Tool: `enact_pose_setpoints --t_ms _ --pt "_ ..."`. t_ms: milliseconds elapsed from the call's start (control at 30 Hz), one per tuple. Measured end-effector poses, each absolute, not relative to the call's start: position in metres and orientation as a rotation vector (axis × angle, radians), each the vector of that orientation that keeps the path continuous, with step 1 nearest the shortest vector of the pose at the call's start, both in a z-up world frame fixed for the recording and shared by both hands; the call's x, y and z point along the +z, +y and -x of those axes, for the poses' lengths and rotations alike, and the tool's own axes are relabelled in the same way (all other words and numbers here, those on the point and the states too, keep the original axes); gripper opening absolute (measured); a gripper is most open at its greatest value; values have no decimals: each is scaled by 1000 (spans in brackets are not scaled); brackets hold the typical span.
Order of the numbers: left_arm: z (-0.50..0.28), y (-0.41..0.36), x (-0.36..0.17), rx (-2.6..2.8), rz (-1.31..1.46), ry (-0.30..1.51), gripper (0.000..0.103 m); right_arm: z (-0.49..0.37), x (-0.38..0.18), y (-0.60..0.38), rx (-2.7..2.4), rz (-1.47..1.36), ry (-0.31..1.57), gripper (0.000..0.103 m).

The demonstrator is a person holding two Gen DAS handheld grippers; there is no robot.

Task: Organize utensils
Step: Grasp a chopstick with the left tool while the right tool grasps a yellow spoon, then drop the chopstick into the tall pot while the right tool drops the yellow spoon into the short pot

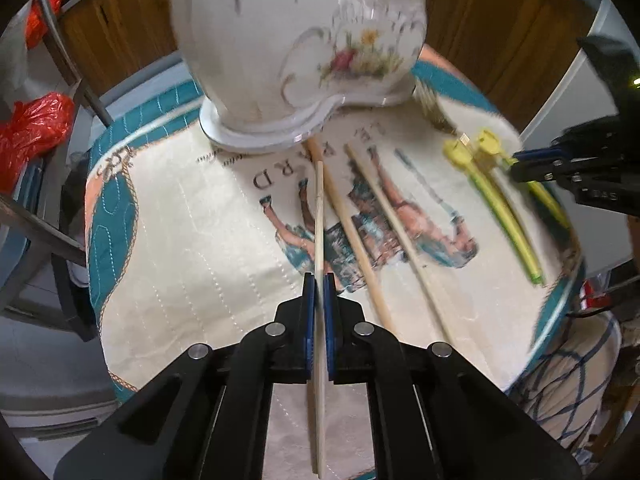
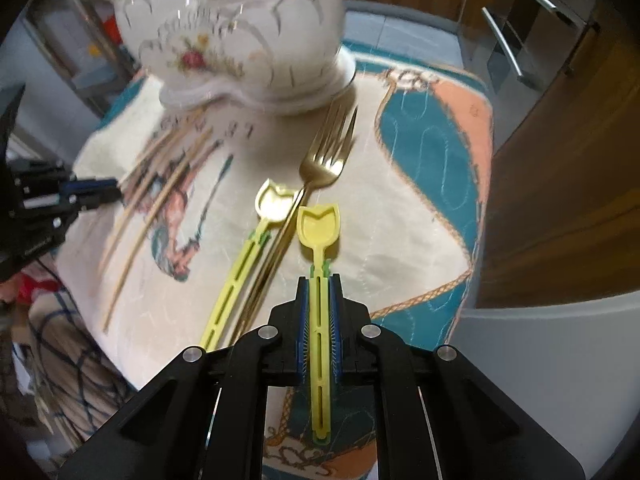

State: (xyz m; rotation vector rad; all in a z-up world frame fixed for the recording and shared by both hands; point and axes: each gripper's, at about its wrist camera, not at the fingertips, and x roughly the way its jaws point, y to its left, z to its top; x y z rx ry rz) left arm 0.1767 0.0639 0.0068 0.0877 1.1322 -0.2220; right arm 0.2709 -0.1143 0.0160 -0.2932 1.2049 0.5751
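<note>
The left gripper (image 1: 319, 284) is black with blue pads, clamped on a pale wooden chopstick (image 1: 319, 216). Ahead of it stands a white ceramic pot (image 1: 280, 48) with gold trim and a red-and-yellow flower motif. The right gripper (image 2: 319, 284), also black with blue pads, grips a yellow spoon (image 2: 319, 232) marked with green. Left of it lies a gold fork (image 2: 324, 152). The cloth (image 1: 180, 240) beneath is cream with teal and peach borders.

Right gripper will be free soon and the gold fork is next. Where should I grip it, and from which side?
Take the gold fork by its slim handle, jaws across its width, well back from the tines by the porcelain holder. Come from above: the loose yellow spoon lies tight against its left side, so a sideways approach looks blocked. Right gripper is shut on another yellow spoon.
</note>
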Motion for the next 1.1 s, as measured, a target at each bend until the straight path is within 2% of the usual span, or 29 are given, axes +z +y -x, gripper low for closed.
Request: enact_pose_setpoints --t_ms 367,600,933,1100 --pt "-137 90 50 -215 98 829 4 -261 43 -154 674 42 966 11" --pt "-123 87 65 -195 86 678 4 -255 64 -152 749 -32 852 11" --pt "-132 93 95 -171 187 471 4 -251 102 -126 799 -99 630 11" --pt "-150 95 107 -171 270 356 4 -264 101 -116 791 -142 561 11"
